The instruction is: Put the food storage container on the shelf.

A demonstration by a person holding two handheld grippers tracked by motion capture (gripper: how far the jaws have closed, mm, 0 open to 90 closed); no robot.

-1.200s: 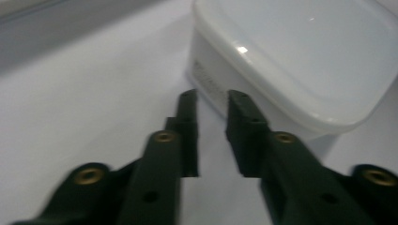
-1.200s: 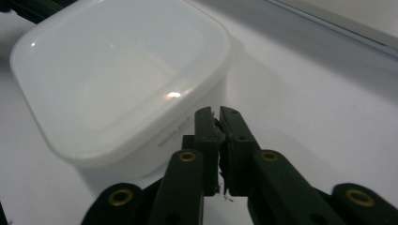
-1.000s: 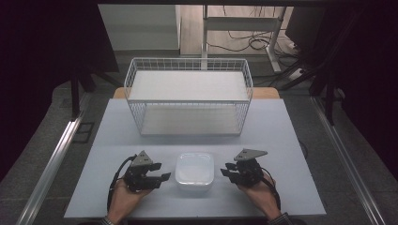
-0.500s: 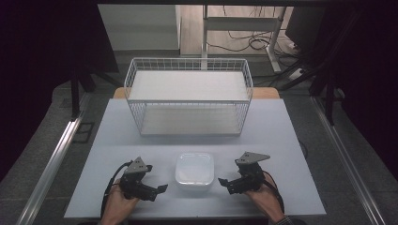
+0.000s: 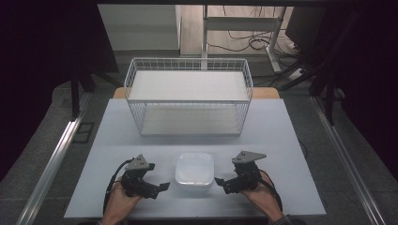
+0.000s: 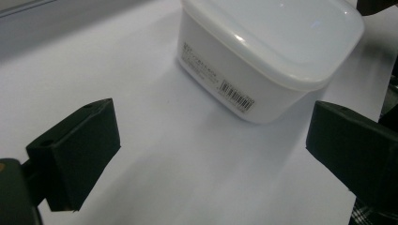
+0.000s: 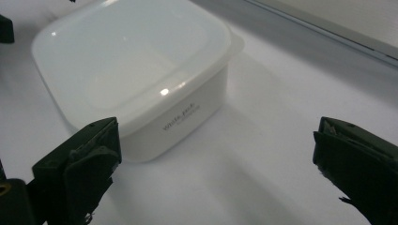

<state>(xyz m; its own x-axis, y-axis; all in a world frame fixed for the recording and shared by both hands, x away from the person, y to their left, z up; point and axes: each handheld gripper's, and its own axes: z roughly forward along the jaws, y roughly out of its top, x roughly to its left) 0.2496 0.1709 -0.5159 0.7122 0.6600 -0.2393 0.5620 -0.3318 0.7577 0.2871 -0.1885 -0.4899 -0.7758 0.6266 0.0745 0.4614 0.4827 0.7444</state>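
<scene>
A white square plastic container (image 5: 194, 168) with its lid on stands on the pale tabletop (image 5: 281, 136) near the front edge. My left gripper (image 5: 162, 186) lies just left of it and points at it. Its jaws have just been opening and stand open with nothing between them. The left gripper view has the container (image 6: 267, 51) ahead of the left gripper (image 6: 211, 136), barcode label facing me. My right gripper (image 5: 219, 182) sits just right of the container, jaws also just opened and bare. The container (image 7: 136, 70) lies ahead-left of the right gripper (image 7: 216, 145).
A white wire basket (image 5: 187, 101) with a white floor stands at the back middle of the table. Bare tabletop lies between it and the container. Metal rails run along both sides of the table, and cables and a stand leg lie on the floor behind.
Both grippers have drawn back a little from the container's sides toward the near edge. The container has stayed where it was.
</scene>
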